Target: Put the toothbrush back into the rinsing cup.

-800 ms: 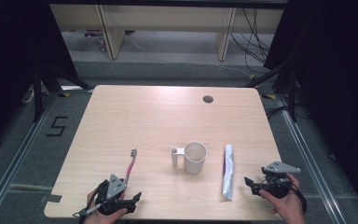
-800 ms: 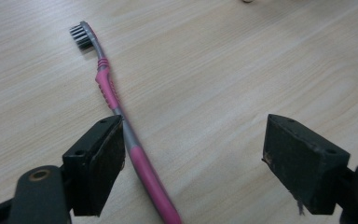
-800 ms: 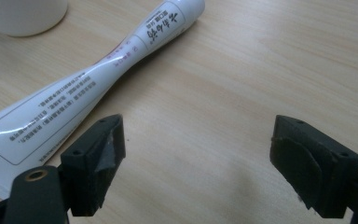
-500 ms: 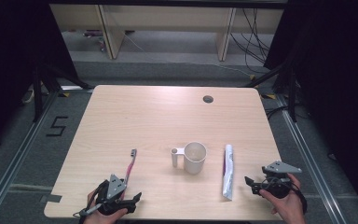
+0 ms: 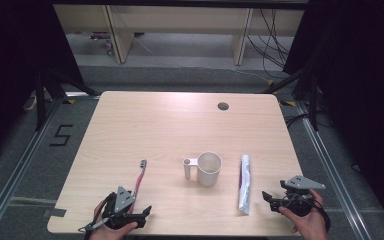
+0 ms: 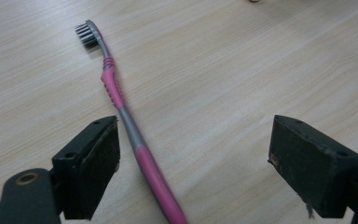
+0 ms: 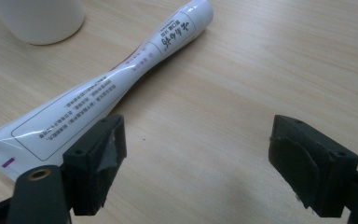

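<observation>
1. From the high view, the left gripper [image 5: 142, 214] rests at the table [image 5: 180, 120]'s near edge just beside the toothbrush [image 5: 140, 176]; the right gripper [image 5: 270, 198] sits near the toothpaste tube [image 5: 245, 184], and a white mug [image 5: 208, 168] stands between the two.
2. Along the left gripper view, jaws stand wide apart, the toothbrush handle [image 6: 140, 144] lying between them, nearer the left jaw.
3. Along the right gripper view, jaws gape with nothing between them; the tube's flat end lies behind the left jaw.
</observation>
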`<state>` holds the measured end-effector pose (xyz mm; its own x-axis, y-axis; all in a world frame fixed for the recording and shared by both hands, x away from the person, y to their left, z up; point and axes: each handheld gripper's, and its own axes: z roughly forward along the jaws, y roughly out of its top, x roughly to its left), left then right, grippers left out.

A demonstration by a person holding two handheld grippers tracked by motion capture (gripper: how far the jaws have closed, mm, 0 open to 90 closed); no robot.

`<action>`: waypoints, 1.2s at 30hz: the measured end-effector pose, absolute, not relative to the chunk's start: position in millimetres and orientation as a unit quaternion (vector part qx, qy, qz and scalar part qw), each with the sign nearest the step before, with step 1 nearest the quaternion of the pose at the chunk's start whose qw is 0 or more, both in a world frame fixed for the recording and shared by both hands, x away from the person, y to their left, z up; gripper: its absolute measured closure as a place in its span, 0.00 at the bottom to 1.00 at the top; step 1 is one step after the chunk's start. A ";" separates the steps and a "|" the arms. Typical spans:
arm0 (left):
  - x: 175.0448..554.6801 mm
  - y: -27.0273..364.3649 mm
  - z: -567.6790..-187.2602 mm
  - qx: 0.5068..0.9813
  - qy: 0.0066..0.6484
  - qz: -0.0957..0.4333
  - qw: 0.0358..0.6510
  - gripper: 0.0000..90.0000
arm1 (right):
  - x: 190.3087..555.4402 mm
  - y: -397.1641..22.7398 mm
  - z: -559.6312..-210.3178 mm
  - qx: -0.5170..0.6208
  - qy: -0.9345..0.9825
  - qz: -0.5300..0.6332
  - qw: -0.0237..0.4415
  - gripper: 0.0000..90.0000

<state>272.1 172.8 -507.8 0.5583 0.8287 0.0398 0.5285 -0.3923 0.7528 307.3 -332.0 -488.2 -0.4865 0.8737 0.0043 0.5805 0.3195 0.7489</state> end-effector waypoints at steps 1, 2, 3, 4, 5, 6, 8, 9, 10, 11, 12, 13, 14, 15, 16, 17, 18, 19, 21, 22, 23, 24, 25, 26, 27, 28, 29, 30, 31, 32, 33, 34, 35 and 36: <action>272.1 172.8 -507.8 0.807 0.420 0.210 0.357 0.17 | 307.3 -332.0 -488.2 0.463 0.786 0.355 0.206 0.22; 272.4 172.8 -507.7 0.805 0.420 0.213 0.361 0.17 | 306.7 -331.2 -487.5 0.468 0.783 0.356 0.202 0.22; 272.8 174.4 -505.6 0.813 0.413 0.214 0.351 0.17 | 307.0 -331.3 -487.7 0.465 0.784 0.357 0.204 0.22; 273.7 173.6 -505.3 0.807 0.417 0.216 0.357 0.17 | 305.5 -329.4 -488.1 0.473 0.781 0.357 0.194 0.23; 273.7 173.6 -505.3 0.807 0.417 0.216 0.357 0.17 | 305.5 -329.4 -488.1 0.473 0.781 0.357 0.194 0.23; 275.2 173.3 -504.7 0.809 0.416 0.219 0.354 0.17 | 306.1 -328.8 -489.2 0.471 0.781 0.359 0.197 0.23; 276.4 172.9 -504.8 0.811 0.416 0.218 0.349 0.18 | 308.8 -331.0 -490.4 0.452 0.791 0.360 0.204 0.23; 276.4 172.9 -504.8 0.811 0.416 0.218 0.349 0.18 | 308.8 -331.0 -490.4 0.452 0.791 0.360 0.204 0.23; 278.0 172.2 -505.1 0.811 0.416 0.218 0.349 0.18 | 307.7 -330.6 -489.6 0.459 0.789 0.359 0.192 0.23; 278.8 171.7 -505.1 0.810 0.418 0.219 0.350 0.18 | 307.5 -330.6 -489.5 0.460 0.788 0.360 0.192 0.23; 278.8 171.7 -505.1 0.810 0.418 0.219 0.350 0.18 | 307.5 -330.6 -489.5 0.460 0.788 0.360 0.192 0.23; 279.8 171.6 -505.0 0.810 0.417 0.221 0.349 0.18 | 306.6 -330.3 -489.2 0.465 0.785 0.360 0.195 0.23; 281.6 170.9 -505.4 0.807 0.421 0.221 0.351 0.18 | 307.0 -331.9 -489.1 0.461 0.787 0.359 0.197 0.23; 282.2 171.5 -505.2 0.810 0.419 0.220 0.347 0.18 | 306.3 -331.7 -488.9 0.465 0.786 0.360 0.191 0.23; 283.7 171.2 -505.8 0.808 0.420 0.222 0.348 0.19 | 306.2 -332.0 -488.9 0.464 0.785 0.363 0.190 0.24; 283.7 171.2 -505.8 0.808 0.420 0.222 0.348 0.19 | 306.2 -332.0 -488.9 0.464 0.785 0.363 0.190 0.24; 284.5 171.7 -505.6 0.810 0.419 0.221 0.346 0.19 | 305.0 -331.7 -488.5 0.469 0.782 0.361 0.192 0.24; 285.8 171.6 -505.2 0.810 0.420 0.222 0.344 0.19 | 304.2 -331.8 -488.3 0.473 0.779 0.361 0.197 0.24; 288.4 169.6 -505.1 0.803 0.426 0.215 0.357 0.20 | 303.8 -333.7 -489.2 0.472 0.779 0.365 0.194 0.24; 289.3 168.5 -505.3 0.802 0.427 0.213 0.359 0.20 | 303.5 -335.8 -488.3 0.466 0.781 0.358 0.212 0.24; 290.3 169.1 -504.8 0.807 0.425 0.214 0.351 0.21 | 303.2 -336.5 -487.9 0.468 0.781 0.358 0.204 0.24; 291.3 169.7 -504.8 0.808 0.424 0.212 0.349 0.22 | 303.1 -337.0 -487.8 0.471 0.779 0.359 0.206 0.24; 291.3 169.7 -504.8 0.808 0.424 0.212 0.349 0.23 | 302.7 -337.7 -487.9 0.471 0.778 0.360 0.208 0.24; 293.4 170.3 -504.7 0.806 0.429 0.216 0.346 0.23 | 302.1 -337.7 -487.8 0.473 0.776 0.362 0.208 0.24; 293.4 170.3 -504.7 0.806 0.429 0.216 0.346 0.23 | 302.1 -337.7 -487.8 0.473 0.776 0.362 0.208 0.24; 294.1 170.8 -504.2 0.805 0.431 0.218 0.345 0.23 | 301.7 -338.2 -487.8 0.475 0.776 0.362 0.203 0.24; 295.1 171.9 -503.3 0.806 0.428 0.219 0.344 0.24 | 299.6 -335.9 -487.8 0.489 0.768 0.363 0.197 0.24; 296.8 172.9 -502.5 0.806 0.429 0.219 0.344 0.26 | 299.4 -335.3 -487.5 0.491 0.768 0.362 0.195 0.24; 297.7 173.2 -502.2 0.804 0.431 0.219 0.345 0.26 | 299.5 -335.0 -487.3 0.489 0.769 0.362 0.197 0.24; 298.8 174.2 -501.5 0.805 0.432 0.220 0.341 0.27 | 300.4 -335.9 -486.7 0.480 0.772 0.361 0.207 0.24; 299.9 174.7 -501.4 0.804 0.435 0.217 0.343 0.27 | 300.3 -336.7 -485.5 0.473 0.776 0.357 0.216 0.24; 301.7 174.8 -501.8 0.801 0.437 0.218 0.346 0.28 | 300.5 -336.6 -486.3 0.469 0.776 0.360 0.219 0.24; 301.7 174.8 -501.8 0.801 0.437 0.218 0.346 0.29 | 300.5 -336.6 -486.3 0.469 0.776 0.360 0.219 0.24; 303.2 175.0 -501.4 0.804 0.437 0.215 0.341 0.29 | 300.5 -336.7 -486.5 0.469 0.777 0.359 0.217 0.24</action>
<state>303.2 175.0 -501.4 0.5262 0.8490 0.0476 0.5556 -0.3856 0.7366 300.5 -336.7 -486.5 -0.4660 0.8848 -0.0012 0.5725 0.3025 0.7621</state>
